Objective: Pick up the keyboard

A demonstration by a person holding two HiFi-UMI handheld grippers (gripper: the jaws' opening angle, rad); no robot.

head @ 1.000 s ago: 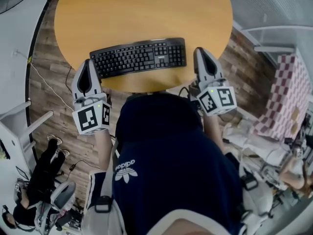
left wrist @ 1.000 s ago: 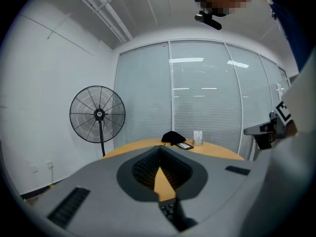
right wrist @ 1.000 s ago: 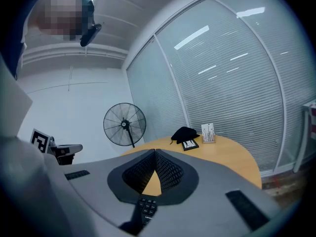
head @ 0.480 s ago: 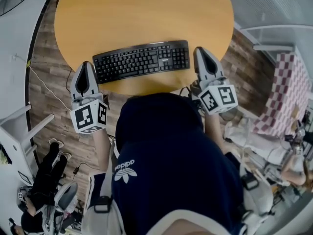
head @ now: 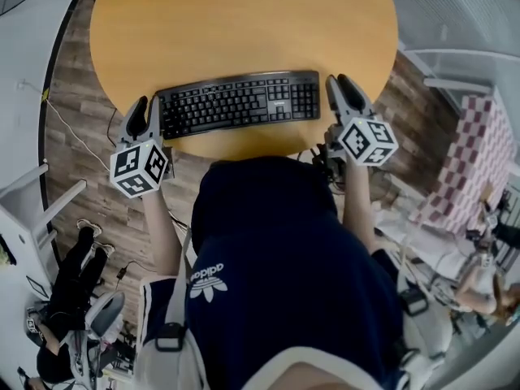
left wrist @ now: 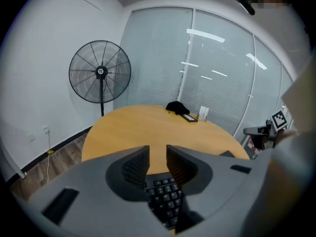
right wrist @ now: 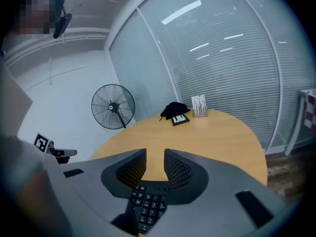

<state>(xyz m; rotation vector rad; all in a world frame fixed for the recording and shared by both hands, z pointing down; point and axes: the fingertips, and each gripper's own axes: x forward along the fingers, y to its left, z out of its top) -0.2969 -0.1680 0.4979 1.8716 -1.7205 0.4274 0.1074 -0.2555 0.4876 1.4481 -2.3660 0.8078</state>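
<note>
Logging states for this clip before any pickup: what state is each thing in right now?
keyboard: flat on the table, not lifted.
left hand-held gripper: open, jaws just been opening, keyboard's left end low in the gap, pads not on it.
right hand-held gripper: open, jaws just been opening, keyboard's right end low in the gap, pads not on it.

Head cam sits above the person, aimed steeply down past the torso at the near edge of the round worktop [head: 244, 23], with the keyboard [head: 238, 102], left claw [head: 148, 104] and right claw [head: 338, 81] close below. Each claw cam rides low just behind its own jaws, close over one keyboard end (left cam left end, right cam right end), facing out across the worktop. Both claw cams share the far side: fan [left wrist: 100, 72], glass wall [left wrist: 217, 68]; all three share keyboard and worktop.
</note>
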